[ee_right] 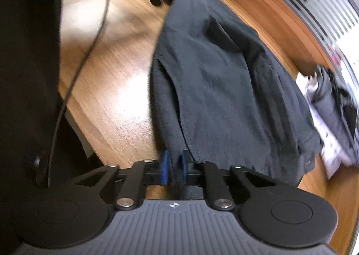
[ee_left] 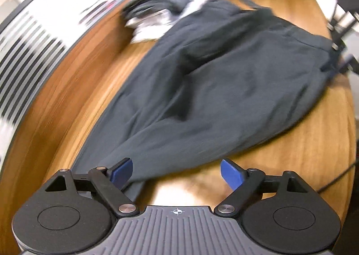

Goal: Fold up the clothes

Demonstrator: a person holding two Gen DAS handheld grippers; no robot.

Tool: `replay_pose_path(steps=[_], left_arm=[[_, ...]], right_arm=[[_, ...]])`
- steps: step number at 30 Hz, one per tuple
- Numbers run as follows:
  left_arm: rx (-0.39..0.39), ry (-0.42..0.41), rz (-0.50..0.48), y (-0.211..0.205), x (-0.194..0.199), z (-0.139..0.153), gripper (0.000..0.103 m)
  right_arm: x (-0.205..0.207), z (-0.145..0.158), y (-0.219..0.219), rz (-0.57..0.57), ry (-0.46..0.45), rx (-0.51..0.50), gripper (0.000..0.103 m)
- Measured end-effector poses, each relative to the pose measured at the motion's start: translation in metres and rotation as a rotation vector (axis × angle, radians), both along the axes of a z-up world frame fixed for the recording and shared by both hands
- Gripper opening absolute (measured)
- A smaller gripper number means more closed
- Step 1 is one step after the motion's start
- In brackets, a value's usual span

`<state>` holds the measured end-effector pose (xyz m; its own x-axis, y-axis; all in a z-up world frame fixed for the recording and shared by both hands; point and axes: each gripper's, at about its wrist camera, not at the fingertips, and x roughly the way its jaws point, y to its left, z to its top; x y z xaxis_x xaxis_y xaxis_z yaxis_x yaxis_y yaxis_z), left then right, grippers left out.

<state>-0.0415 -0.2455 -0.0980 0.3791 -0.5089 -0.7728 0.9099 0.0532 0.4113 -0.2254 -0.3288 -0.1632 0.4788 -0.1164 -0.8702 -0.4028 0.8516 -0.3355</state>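
Left gripper (ee_left: 176, 173): I hold it angled steeply downward, jaws spread wide, blue pads (ee_left: 231, 174) well apart, nothing pinched between them. Right gripper (ee_right: 174, 168): also pitched steeply down, jaws drawn close together, blue pads (ee_right: 165, 167) clamped on a fold of dark cloth (ee_right: 219, 70). Both views motion-blurred; my hands themselves out of sight.

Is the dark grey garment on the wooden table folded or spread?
Mostly spread: the dark grey garment lies long across the wooden table, creased, with no neat fold.
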Motion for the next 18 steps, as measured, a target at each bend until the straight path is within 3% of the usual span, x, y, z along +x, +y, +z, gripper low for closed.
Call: replay_pose_path(steps=[10, 12, 13, 14, 16, 18], left_arm=[[-0.015, -0.055, -0.189, -0.042, -0.047, -0.016, 0.087], [-0.017, -0.081, -0.198, -0.052, -0.052, -0.019, 0.061], [-0.015, -0.091, -0.189, -0.058, -0.053, -0.02, 0.03], [-0.015, -0.065, -0.168, -0.063, -0.051, -0.018, 0.018], [-0.039, -0.009, -0.115, -0.071, -0.044, -0.011, 0.018], [-0.053, 0.027, -0.085, -0.075, -0.039, -0.005, 0.018]], right_arm=[[0.016, 0.05, -0.033, 0.024, -0.083, -0.039, 0.003], [0.02, 0.052, -0.042, 0.024, -0.087, -0.036, 0.003], [0.021, 0.051, -0.045, 0.022, -0.084, -0.032, 0.003], [0.022, 0.051, -0.048, 0.019, -0.083, -0.029, 0.003], [0.025, 0.054, -0.051, 0.0, -0.076, -0.004, 0.008], [0.027, 0.058, -0.052, -0.02, -0.083, 0.041, 0.041]])
